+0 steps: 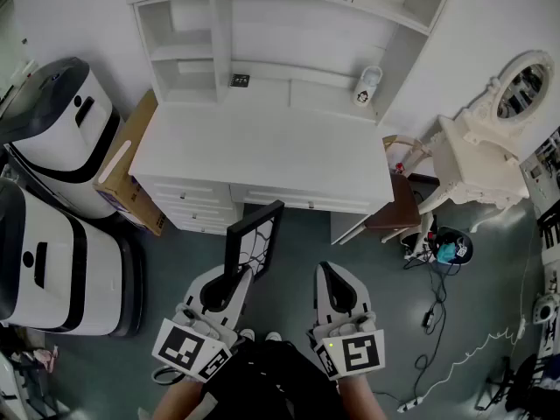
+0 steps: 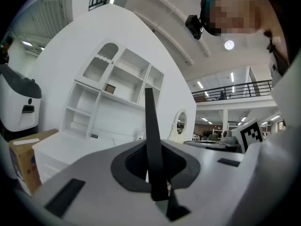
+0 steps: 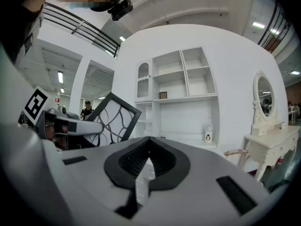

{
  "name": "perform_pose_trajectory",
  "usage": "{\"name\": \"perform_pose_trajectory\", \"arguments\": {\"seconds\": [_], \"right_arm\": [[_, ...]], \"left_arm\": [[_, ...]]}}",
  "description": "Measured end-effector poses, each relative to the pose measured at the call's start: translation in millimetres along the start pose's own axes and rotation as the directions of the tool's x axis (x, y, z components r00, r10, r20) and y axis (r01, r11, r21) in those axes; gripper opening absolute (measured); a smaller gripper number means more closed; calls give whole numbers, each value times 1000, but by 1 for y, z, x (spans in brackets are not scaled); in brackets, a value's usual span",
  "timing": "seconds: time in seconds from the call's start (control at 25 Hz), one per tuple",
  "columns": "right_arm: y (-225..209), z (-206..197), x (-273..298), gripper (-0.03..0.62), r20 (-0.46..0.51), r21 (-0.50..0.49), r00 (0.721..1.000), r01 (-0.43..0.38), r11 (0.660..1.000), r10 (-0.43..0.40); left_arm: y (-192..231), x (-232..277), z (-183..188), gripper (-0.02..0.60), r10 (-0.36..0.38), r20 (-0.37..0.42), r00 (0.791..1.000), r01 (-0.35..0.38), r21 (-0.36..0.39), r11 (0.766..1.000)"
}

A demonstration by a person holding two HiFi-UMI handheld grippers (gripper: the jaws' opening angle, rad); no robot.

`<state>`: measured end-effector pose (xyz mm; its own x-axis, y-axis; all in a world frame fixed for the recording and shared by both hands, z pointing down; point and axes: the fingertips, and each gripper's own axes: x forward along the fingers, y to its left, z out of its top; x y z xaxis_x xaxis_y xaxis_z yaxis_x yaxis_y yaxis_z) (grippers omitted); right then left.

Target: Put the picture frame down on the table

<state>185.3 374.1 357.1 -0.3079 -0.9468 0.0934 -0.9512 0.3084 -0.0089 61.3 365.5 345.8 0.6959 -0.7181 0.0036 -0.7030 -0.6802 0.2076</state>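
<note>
White desk ahead, picture frame held upright short of it.
White desk (image 1: pixel 262 147) with its shelf unit fills the middle, a cardboard box (image 1: pixel 131 169) at its left side. The black picture frame (image 1: pixel 254 239) stands upright in the air, just short of the desk's drawers, its lower edge pinched in the left gripper (image 1: pixel 234 278). The right gripper (image 1: pixel 331 276) hangs beside it, jaws pressed together on nothing.

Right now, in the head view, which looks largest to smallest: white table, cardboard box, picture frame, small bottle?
1. white table
2. cardboard box and picture frame: alike, and the frame is nearer, so unranked
3. small bottle
</note>
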Motion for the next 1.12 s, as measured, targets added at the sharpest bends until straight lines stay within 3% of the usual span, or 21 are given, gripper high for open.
{"name": "perform_pose_trajectory", "arguments": {"seconds": [1.12], "right_arm": [[5, 2, 9, 2, 9, 21, 1000, 27, 999, -28]], "left_arm": [[9, 8, 5, 25, -43, 3, 999, 43, 11, 999]]}}
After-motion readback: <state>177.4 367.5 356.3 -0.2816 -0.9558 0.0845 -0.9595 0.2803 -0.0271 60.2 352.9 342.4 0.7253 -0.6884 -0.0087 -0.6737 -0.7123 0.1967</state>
